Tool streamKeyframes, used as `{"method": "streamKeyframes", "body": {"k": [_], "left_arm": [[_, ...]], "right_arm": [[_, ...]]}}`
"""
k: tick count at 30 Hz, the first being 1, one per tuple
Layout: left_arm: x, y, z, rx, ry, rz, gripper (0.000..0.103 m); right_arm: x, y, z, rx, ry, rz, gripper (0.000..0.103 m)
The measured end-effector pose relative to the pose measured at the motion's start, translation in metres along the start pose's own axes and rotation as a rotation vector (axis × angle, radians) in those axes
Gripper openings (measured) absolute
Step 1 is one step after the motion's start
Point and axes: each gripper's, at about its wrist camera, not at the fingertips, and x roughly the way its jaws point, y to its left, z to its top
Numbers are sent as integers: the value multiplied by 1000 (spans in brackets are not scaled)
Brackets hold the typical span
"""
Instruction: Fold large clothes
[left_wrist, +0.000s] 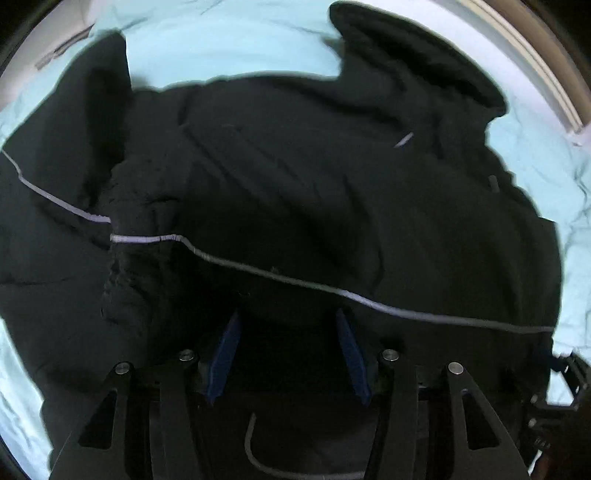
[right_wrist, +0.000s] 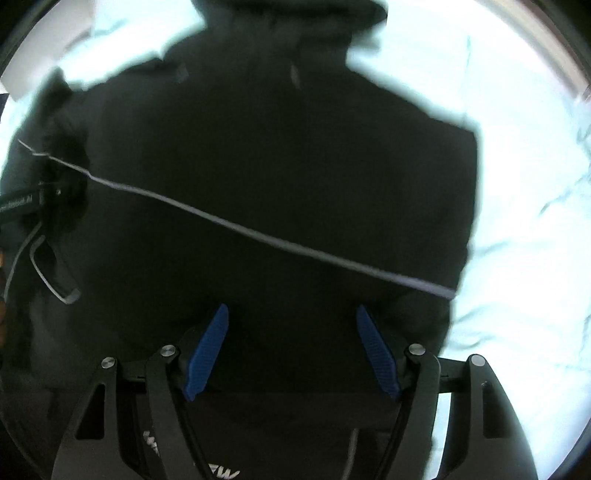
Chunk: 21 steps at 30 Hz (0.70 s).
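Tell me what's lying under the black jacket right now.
A light blue bedsheet shows around the black jacket on every side, so the jacket lies on it. Whatever sits directly beneath the jacket's middle is covered and cannot be seen.

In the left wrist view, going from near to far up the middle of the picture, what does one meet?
Left tool, jaws open → grey piping line → black jacket body → light blue sheet.

Each tool (left_wrist: 288, 350) (right_wrist: 291, 347) has black linkages, silver screws, ribbed blue pads.
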Motion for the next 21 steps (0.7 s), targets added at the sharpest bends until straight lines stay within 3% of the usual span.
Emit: {"method": "streamKeyframes", "body": {"k": [5,9,12,21], "left_arm": [[-18,-11,2,10,13,23,55],[-78,-13,-16,-3,-64,-19,55],[-130,-13,-38,-19,-126,2,55],[-257,46,-121,-204,-241,40,55]], "right_arm": [[8,-1,6,18,53,10,75],[-31,-4,-3,19,16,39,73],[-74,-2,-28,0,-48,67,73],[-149,7,-106,32,-83,238,73]]}}
